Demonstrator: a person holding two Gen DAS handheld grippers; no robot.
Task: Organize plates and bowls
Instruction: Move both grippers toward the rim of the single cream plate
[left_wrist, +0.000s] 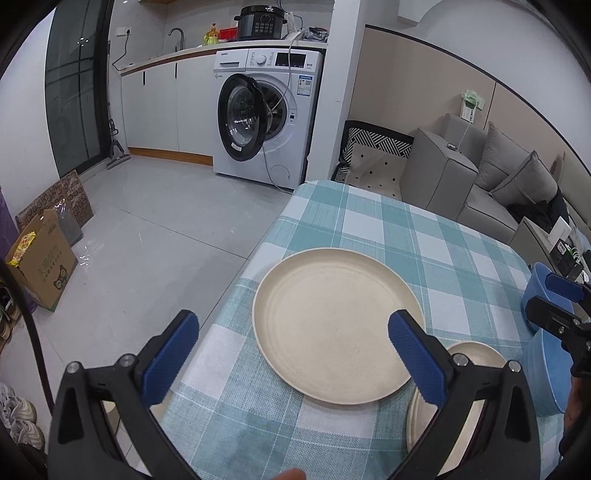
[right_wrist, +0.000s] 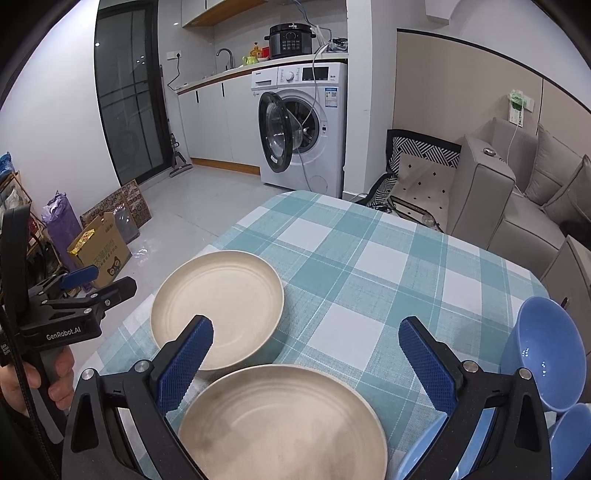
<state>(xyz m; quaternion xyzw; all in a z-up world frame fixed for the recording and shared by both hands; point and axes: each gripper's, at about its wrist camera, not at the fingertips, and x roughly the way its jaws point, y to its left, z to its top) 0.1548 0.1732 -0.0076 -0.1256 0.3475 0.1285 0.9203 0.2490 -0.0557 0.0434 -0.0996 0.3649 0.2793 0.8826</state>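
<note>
Two cream plates lie on the checked tablecloth. The far plate (left_wrist: 338, 326) (right_wrist: 218, 308) sits near the table's left edge. The near plate (right_wrist: 282, 424) (left_wrist: 461, 395) lies closer to me. Blue bowls (right_wrist: 546, 354) (left_wrist: 546, 332) stand at the right. My left gripper (left_wrist: 293, 350) is open and empty, hovering over the far plate's near side; it also shows in the right wrist view (right_wrist: 98, 282). My right gripper (right_wrist: 306, 354) is open and empty above the near plate; it also shows in the left wrist view (left_wrist: 554, 295).
The table (right_wrist: 369, 258) has a teal checked cloth; its left edge drops to the tiled floor. A washing machine (left_wrist: 266, 122) with its door open stands behind. A grey sofa (left_wrist: 480, 177) is at the right. Cardboard boxes (left_wrist: 40, 258) stand on the floor left.
</note>
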